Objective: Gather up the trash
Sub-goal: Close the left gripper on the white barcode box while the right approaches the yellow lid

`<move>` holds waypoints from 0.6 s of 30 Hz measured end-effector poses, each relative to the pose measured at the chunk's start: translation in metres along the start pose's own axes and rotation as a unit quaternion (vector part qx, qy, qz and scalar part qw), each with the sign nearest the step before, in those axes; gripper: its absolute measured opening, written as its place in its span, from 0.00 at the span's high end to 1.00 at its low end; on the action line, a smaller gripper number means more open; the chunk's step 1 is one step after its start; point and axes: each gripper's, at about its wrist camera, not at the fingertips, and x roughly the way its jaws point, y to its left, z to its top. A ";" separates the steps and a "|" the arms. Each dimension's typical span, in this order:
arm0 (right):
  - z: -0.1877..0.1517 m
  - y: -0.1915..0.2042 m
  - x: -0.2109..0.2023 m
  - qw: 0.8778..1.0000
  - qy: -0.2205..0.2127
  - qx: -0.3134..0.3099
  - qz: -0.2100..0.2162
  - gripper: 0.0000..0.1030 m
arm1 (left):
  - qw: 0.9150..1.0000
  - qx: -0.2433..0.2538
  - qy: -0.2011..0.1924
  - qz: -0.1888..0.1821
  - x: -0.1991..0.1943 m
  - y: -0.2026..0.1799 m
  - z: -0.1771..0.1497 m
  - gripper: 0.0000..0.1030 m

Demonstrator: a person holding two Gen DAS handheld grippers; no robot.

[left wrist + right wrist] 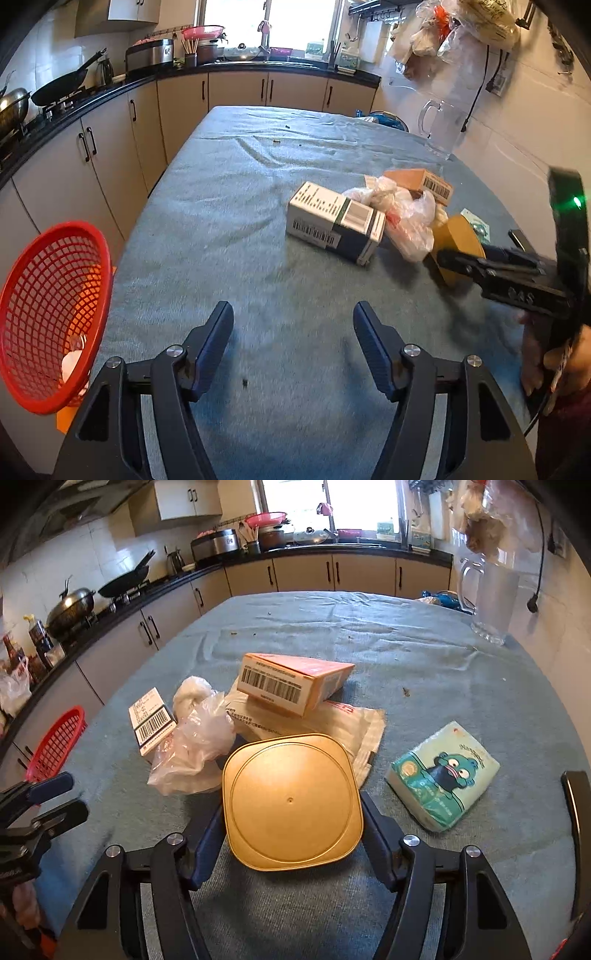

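A gold square tub (291, 801) lies bottom-up against a trash pile, between the fingers of my right gripper (291, 806); the jaws stand open, their pads close beside its edges. In the pile are a crumpled plastic bag (195, 746), a white barcode box (151, 720), an orange box (291, 683) and a white mailer bag (354, 723). My left gripper (292, 310) hangs open and empty over bare cloth, short of the white box (334, 221). A red mesh basket (51, 317) sits off the table's left edge, with something white inside.
A green tissue pack (443, 775) lies right of the tub. A glass pitcher (491, 602) stands at the far right corner. The blue-grey tablecloth (229, 192) carries small crumbs. Kitchen counters with pans run along the left and back. A dark chair back (576, 834) is at the right.
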 end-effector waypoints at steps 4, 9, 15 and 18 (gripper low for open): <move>-0.009 -0.008 -0.009 1.000 -0.012 0.021 0.019 0.31 | 1.000 -0.014 0.014 -0.014 0.011 -0.002 0.015 0.26; -0.016 -0.023 -0.010 0.997 -0.015 0.054 0.049 0.31 | 0.994 -0.093 0.033 -0.055 0.027 0.004 0.041 0.26; -0.016 -0.029 -0.011 0.995 -0.019 0.072 0.069 0.31 | 0.980 -0.180 0.068 -0.043 0.054 0.010 0.073 0.29; -0.018 -0.035 -0.012 0.992 -0.023 0.088 0.087 0.31 | 0.980 -0.180 0.080 -0.020 0.068 0.002 0.084 0.37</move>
